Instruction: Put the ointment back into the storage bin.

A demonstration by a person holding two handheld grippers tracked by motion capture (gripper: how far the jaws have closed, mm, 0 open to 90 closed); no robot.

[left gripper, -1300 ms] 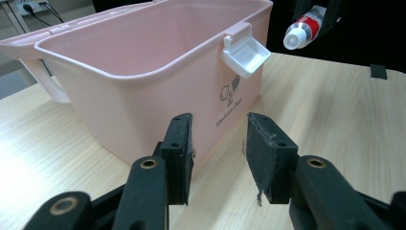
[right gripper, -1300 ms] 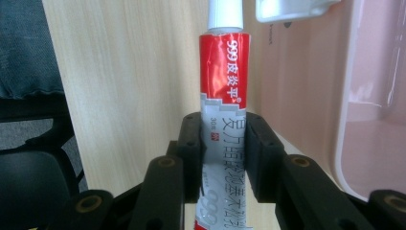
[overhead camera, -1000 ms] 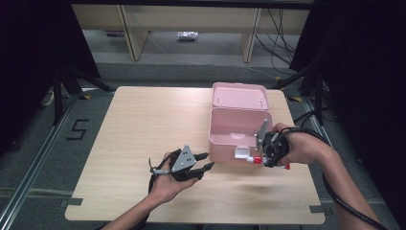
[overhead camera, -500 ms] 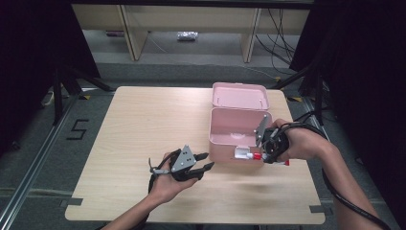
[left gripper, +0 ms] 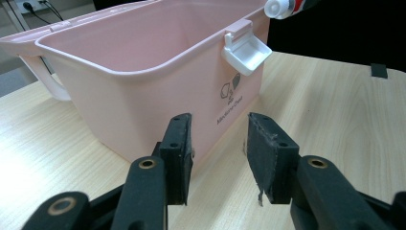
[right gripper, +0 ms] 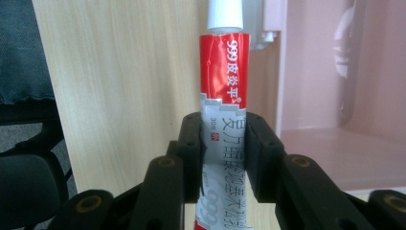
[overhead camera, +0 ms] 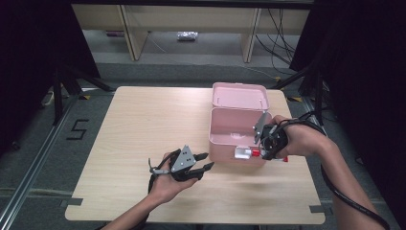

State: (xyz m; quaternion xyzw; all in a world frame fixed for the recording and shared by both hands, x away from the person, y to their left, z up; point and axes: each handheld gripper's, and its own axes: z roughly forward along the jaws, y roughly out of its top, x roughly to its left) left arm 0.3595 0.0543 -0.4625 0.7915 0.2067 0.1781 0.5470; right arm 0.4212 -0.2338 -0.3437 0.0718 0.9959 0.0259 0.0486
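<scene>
Right gripper (right gripper: 224,143) | clamps tube (right gripper: 224,72) | over box (overhead camera: 225,127) front rim

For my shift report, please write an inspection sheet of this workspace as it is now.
Surface: wooden table, bare wood around the box.
Job's things: pink box open, lid back; red-and-silver tube held over its front edge.
Clutter: nothing seen.
Grippers: right claw shut on the tube; left claw open, holding nothing, near the box.
Cables: black cable along the right forearm.
Surroundings: shelving and grey floor beyond.
</scene>
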